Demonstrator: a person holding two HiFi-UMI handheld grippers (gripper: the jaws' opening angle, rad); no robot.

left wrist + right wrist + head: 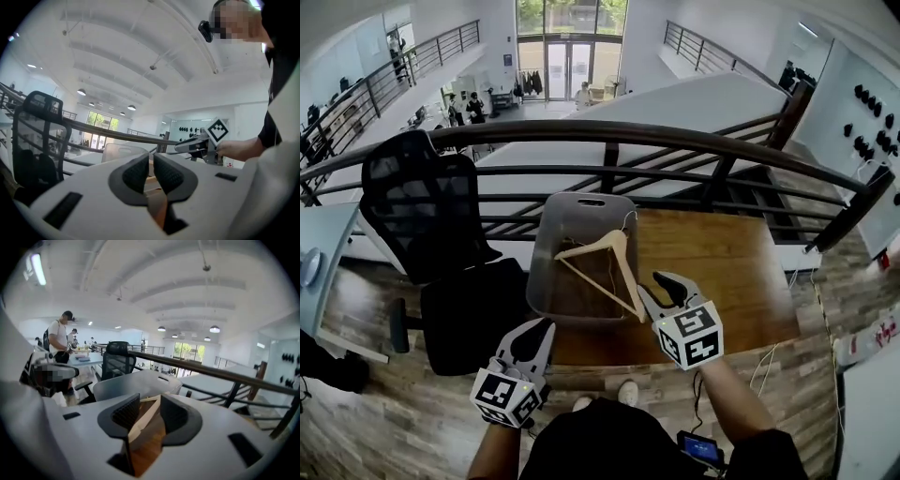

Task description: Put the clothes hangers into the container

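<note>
At the far left a black mesh office chair point(422, 234) stands on the wood floor, just beside the left edge of the bench point(731, 272). In front of it, low in the head view, the left gripper point(536, 330) is held off the near edge of the bench, pointing roughly level. Its jaws are closed together with nothing between them, and its marker cube faces up. To its right a translucent grey container point(546, 253) sits on the left end of the wooden bench, its far side close to the dark railing point(609, 131) that runs across behind. A pale wooden hanger point(630, 279) stands tilted inside the container. One arm rises above the rim, the wire hook is up by the far right corner, and its near end lies over the near right corner. The right gripper point(654, 292) is at that near end, angled downward. In the right gripper view its jaws stand apart and the hanger's arm runs aslant through the gap, close against one pad, with bench wood showing between it and the other pad. The rest of the bench, to the right, is bare wood.
</note>
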